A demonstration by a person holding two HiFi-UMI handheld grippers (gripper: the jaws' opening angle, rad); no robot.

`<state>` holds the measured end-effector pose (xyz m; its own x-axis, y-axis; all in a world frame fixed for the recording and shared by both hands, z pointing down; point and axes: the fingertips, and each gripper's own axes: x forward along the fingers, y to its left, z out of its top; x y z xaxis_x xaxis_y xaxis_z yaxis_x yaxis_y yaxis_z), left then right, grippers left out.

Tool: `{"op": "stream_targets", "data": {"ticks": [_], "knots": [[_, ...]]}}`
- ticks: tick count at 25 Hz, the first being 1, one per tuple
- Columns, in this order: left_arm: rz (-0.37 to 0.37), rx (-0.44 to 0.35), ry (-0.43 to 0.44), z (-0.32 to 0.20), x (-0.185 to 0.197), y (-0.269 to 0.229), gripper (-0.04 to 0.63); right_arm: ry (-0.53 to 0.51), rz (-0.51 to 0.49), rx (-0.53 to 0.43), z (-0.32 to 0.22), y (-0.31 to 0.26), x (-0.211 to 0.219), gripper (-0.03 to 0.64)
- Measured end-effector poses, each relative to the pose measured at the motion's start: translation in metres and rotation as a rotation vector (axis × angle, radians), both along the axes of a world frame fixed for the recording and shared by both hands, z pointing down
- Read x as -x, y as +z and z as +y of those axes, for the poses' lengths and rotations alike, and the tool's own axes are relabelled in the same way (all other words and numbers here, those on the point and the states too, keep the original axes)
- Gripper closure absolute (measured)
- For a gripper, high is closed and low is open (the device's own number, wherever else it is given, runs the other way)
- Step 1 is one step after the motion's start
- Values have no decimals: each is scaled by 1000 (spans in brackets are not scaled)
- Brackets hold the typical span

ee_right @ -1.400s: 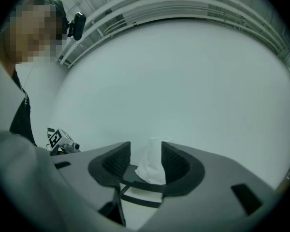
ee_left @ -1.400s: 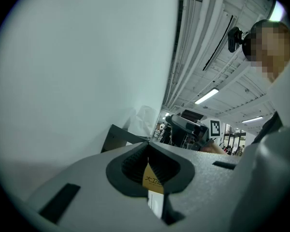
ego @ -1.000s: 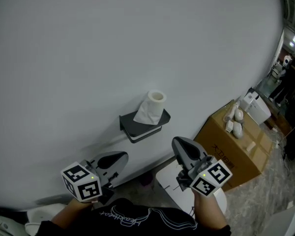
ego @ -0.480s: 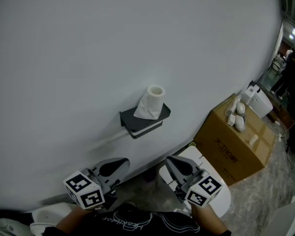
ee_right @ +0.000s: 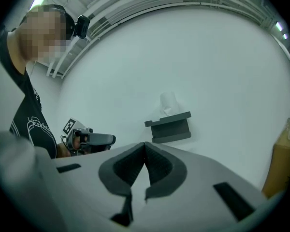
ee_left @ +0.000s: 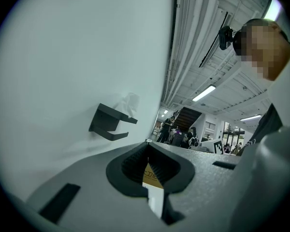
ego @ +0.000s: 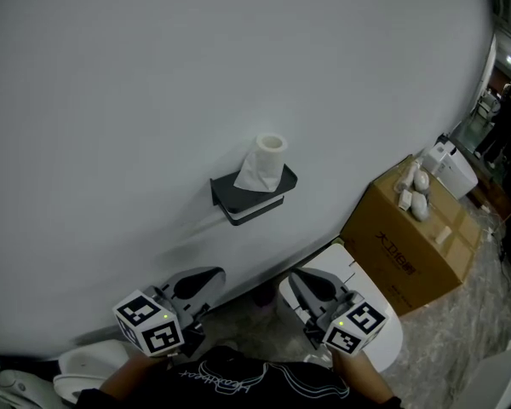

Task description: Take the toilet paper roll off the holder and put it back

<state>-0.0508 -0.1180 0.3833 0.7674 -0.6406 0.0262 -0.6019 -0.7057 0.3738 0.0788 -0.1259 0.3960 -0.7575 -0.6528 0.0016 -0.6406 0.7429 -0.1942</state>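
Hovering low, well below the holder (ego: 254,196) and its seemingly upright toilet paper roll (ego: 266,162): left gripper (ego: 208,277) and right gripper (ego: 300,279), both pinched closed, empty.

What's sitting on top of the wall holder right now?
A toilet paper roll stands upright on the holder, on its flat top, with a loose sheet draped toward the front edge. The top surface beneath the roll is covered.

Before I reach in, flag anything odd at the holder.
The toilet paper roll stands upright on top of the holder, not on its lower arm, with a loose sheet trailing onto the shelf.
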Motion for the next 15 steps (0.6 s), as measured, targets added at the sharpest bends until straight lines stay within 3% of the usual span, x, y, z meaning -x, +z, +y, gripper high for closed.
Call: {"op": "stream_targets", "data": {"ticks": [15], "knots": [[-10, -12, -42, 12, -2, -9, 591, -49, 2, -22, 8, -9, 5, 614]]}}
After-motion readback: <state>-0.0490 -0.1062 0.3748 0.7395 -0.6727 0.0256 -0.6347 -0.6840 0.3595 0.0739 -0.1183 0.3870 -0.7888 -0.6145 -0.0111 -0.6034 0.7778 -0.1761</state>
